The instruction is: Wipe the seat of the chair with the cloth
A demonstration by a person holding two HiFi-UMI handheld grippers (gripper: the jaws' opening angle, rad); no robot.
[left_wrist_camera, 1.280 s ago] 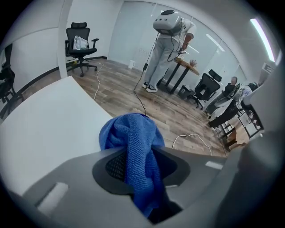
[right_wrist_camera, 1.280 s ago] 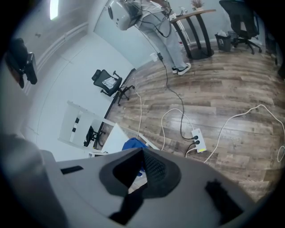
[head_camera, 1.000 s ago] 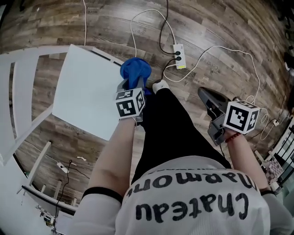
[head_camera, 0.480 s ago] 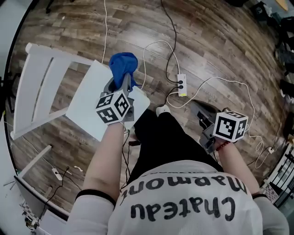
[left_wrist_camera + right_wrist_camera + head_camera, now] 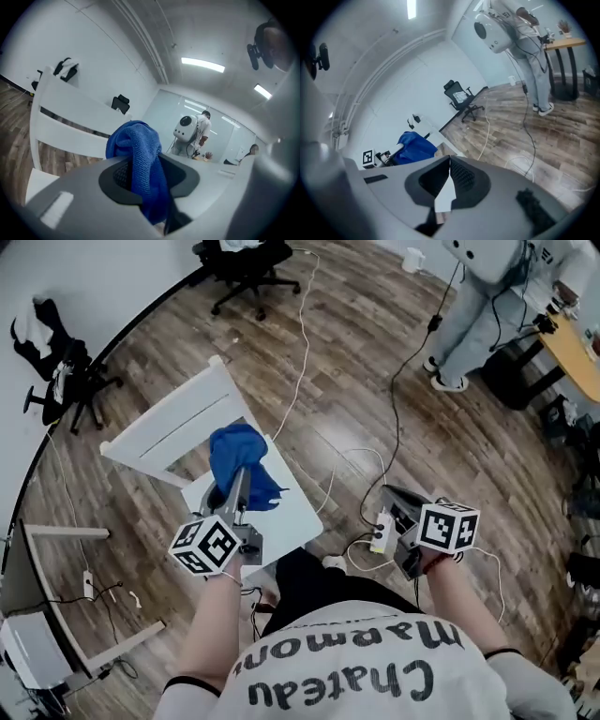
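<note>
Blue cloth (image 5: 240, 463) lengthwise along left hand-held gripper (image 5: 234, 495), toward chair back (image 5: 171, 424)

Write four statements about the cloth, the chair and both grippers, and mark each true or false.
1. The left gripper is shut on the blue cloth. True.
2. The right gripper holds a second cloth. False: its jaws are together with nothing between them.
3. The power strip lies on the seat of the white chair. False: it lies on the wood floor, next to the right gripper in the head view.
4. A person stands in the background, away from the chair. True.
</note>
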